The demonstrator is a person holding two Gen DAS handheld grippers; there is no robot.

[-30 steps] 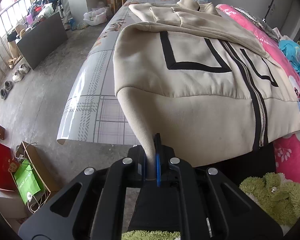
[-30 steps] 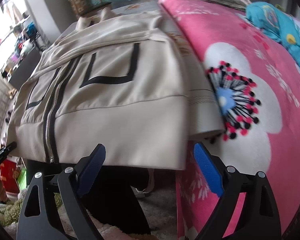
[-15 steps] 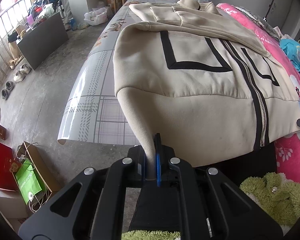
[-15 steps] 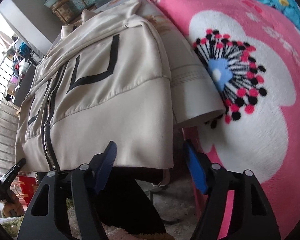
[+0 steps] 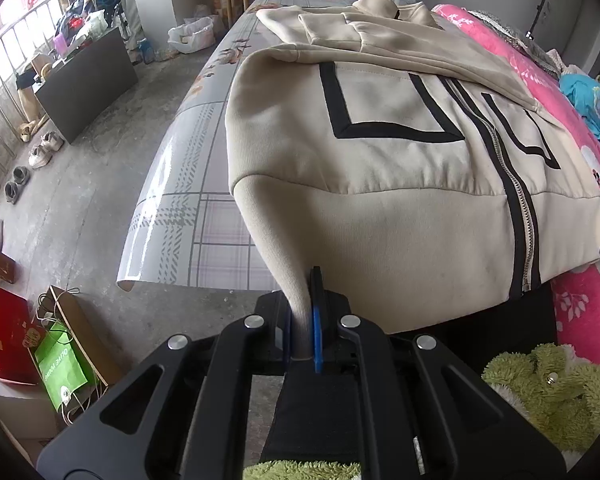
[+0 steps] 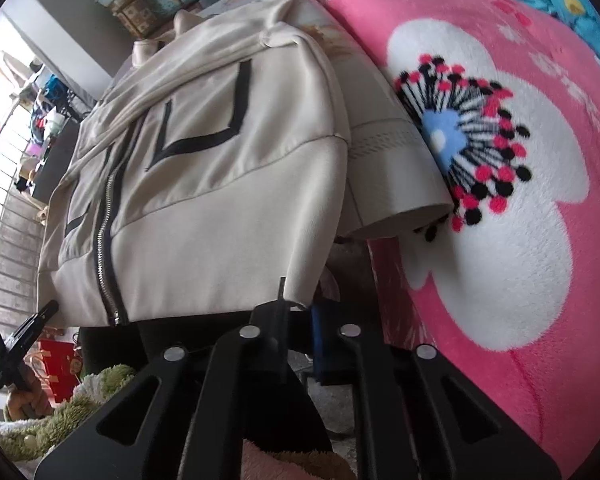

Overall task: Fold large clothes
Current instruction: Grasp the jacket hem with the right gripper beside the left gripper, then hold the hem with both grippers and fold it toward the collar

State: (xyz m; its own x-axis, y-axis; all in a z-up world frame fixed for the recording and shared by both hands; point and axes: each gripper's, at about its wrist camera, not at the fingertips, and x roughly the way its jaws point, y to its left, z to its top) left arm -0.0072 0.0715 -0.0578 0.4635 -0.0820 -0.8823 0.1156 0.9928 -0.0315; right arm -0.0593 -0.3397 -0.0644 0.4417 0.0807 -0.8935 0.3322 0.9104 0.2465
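Two fisheye views. Left wrist view: left gripper (image 5: 302, 320), low centre, clenched on the ribbed lower-left hem corner of the cream zip-up jacket with black line trim (image 5: 380, 184); jacket spread front-up across the middle, on a glossy grey plaid tablecloth (image 5: 180, 216); pink floral fleece blanket (image 5: 580, 312) along the right edge. Right wrist view: right gripper (image 6: 298, 320), low centre, closed on the jacket's (image 6: 220, 208) other hem corner, cloth pinched between black finger and blue pad; blanket (image 6: 520, 240) filling the right half.
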